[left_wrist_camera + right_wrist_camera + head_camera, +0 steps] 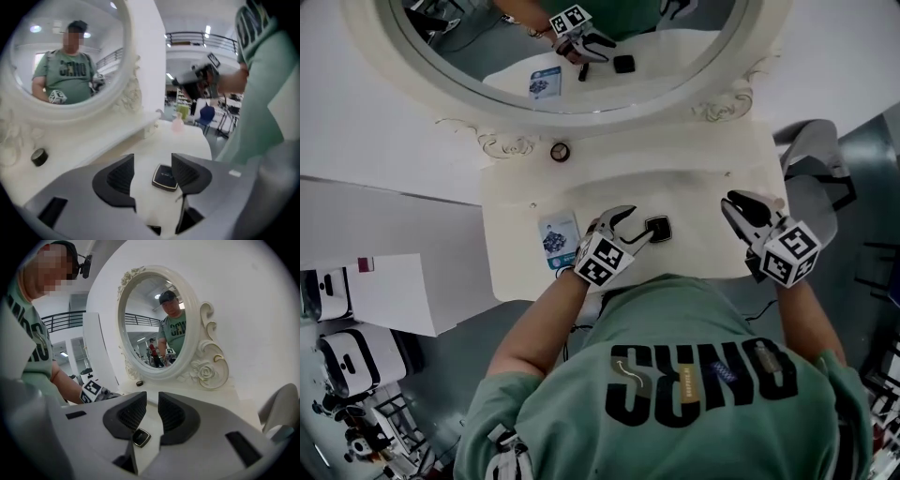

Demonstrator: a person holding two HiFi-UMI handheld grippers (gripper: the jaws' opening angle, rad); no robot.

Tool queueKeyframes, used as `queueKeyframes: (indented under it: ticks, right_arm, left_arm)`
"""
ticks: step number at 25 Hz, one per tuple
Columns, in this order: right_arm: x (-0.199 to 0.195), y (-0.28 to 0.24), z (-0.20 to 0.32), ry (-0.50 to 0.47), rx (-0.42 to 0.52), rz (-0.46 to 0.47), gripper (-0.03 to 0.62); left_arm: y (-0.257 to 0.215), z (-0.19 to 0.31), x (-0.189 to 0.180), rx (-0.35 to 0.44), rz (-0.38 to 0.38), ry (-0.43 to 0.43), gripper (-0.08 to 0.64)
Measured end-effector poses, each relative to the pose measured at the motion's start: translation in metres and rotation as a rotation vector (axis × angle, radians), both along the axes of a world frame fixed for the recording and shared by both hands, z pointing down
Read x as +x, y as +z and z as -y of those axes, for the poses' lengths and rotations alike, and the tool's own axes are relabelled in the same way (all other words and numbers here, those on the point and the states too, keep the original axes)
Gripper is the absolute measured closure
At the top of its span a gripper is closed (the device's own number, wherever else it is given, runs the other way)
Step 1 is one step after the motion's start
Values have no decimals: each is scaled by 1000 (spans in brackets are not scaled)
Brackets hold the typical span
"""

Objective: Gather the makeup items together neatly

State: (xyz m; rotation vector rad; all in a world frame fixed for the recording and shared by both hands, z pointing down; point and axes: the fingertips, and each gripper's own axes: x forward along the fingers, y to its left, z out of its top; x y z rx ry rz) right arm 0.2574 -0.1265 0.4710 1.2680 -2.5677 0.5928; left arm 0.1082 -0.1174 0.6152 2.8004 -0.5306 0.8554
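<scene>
Jaws of the left gripper (151, 165) stand apart, ribbed black pads on either side of the compact (165, 177) w/o pressing it. We see it lying flat on the table (703, 178), just beside the rt-hand pad. The compact is small & square w/ rounded corners, a glossy black lid and a pale metallic rim. Right gripper (152, 400) jaws sit narrowly apart w/ nothing between them, over the table's rt end, apart from the compact. We note a smooth off-white table top w/ a curved front edge. Behind it is an oval mirror (675, 56) in a carved cream frame w/ scrolls & a rose. A flat blue-and-white packet (559, 238) lies near the left gripper. A small round dark item (560, 151) sits at the mirror's base.
</scene>
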Motion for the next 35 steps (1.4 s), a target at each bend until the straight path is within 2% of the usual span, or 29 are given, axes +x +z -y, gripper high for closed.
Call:
queueKeyframes:
  ticks: [3, 7, 9, 13, 17, 21, 24, 29, 35]
  right_arm:
    - [-38, -8, 19, -78, 23, -8, 520]
    - [-117, -11, 53, -224, 63, -44, 506]
    - [-163, -9, 74, -294, 82, -77, 496]
    - [-251, 16, 119, -399, 85, -160, 464]
    - [-306, 58, 153, -396, -4, -248, 432]
    - [-326, 100, 187, -328, -66, -369, 407]
    - [-335, 123, 200, -287, -130, -401, 389]
    - [-346, 144, 209, -245, -185, -437, 374]
    - [-347, 155, 214, -208, -206, -454, 377]
  left_arm:
    - [-61, 20, -46, -26, -198, -208, 411]
    - [-110, 29, -128, -3, -385, -419, 533]
    - [-125, 30, -171, 18, -437, -522, 549]
    - [-137, 27, -247, 64, -478, -687, 551]
    - [-145, 16, -302, 75, -508, -757, 551]
    - [-146, 4, -340, 87, -509, -792, 551]
    - [-140, -7, -361, 75, -502, -821, 551]
    - [-129, -19, -383, 53, -496, -850, 551]
    - [-122, -27, -390, 35, -487, -861, 551]
